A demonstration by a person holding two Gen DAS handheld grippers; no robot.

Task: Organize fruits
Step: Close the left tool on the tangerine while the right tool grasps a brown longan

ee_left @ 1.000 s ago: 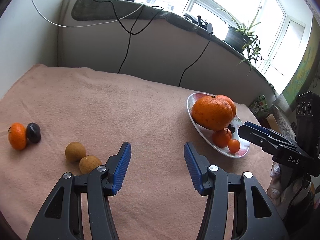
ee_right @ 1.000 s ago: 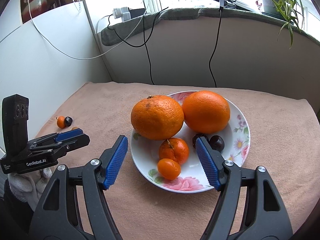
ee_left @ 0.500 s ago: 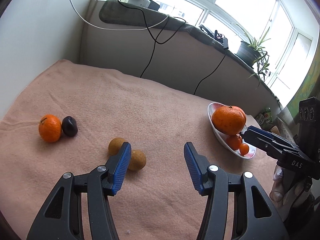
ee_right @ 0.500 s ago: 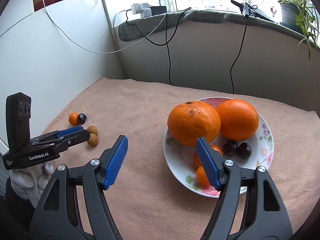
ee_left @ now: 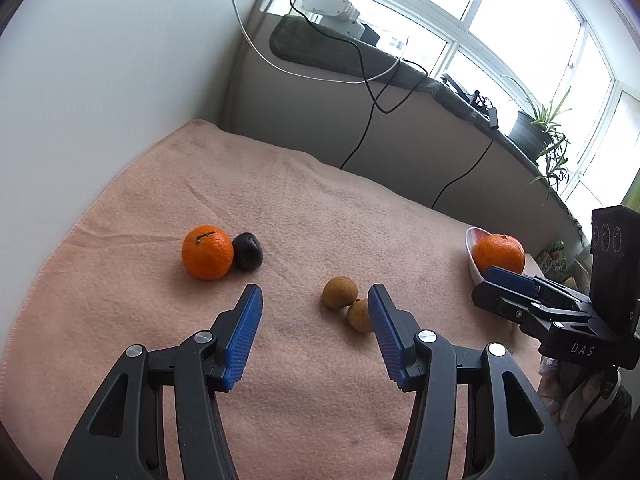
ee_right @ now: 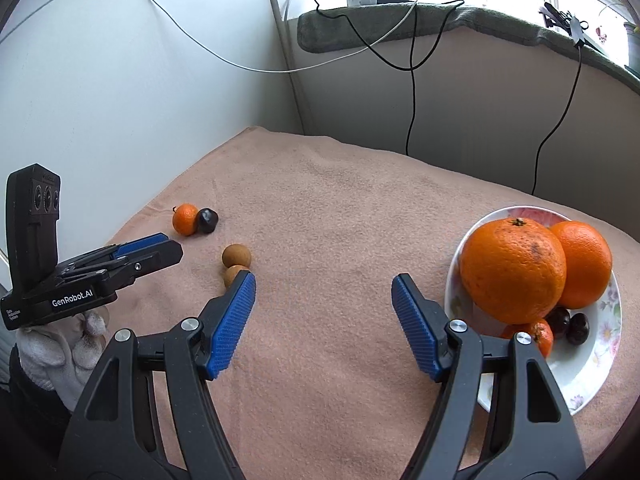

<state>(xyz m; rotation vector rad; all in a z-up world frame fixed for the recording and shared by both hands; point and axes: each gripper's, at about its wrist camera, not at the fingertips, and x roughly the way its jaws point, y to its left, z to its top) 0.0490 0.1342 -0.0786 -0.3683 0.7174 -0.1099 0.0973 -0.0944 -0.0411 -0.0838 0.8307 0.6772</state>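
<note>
a table covered by a pink blanket (ee_right: 340,208) sits below a windowsill, seen from two handheld grippers. places here are given relative to the flowered plate (ee_right: 592,380), moving left to right.

farthest left of the plate, well apart from it, a small mandarin (ee_left: 207,252) lies on the blanket with a dark plum-like fruit (ee_left: 247,251) touching its right side. nearer the plate but still apart from it lie two small brown round fruits, likely longans (ee_left: 339,292), touching each other.

the left gripper (ee_left: 314,330) hangs over the blanket on the loose-fruit side, far from the plate; its blue pads stand apart with nothing between them, and the nearer longan shows just beside its right pad. the right gripper (ee_right: 323,322) hovers just left of the plate, pads wide apart and empty, aimed at bare blanket.

on the plate itself sit two large oranges (ee_right: 514,268) side by side, with a small mandarin (ee_right: 538,334) and two dark fruits (ee_right: 570,326) in front of them, partly hidden behind the gripper finger.

as a judgement, the task looks partly done: several fruits are gathered on the plate, while four loose fruits remain on the blanket. neither gripper has hold of anything yet, so the next pickup has not begun.
</note>
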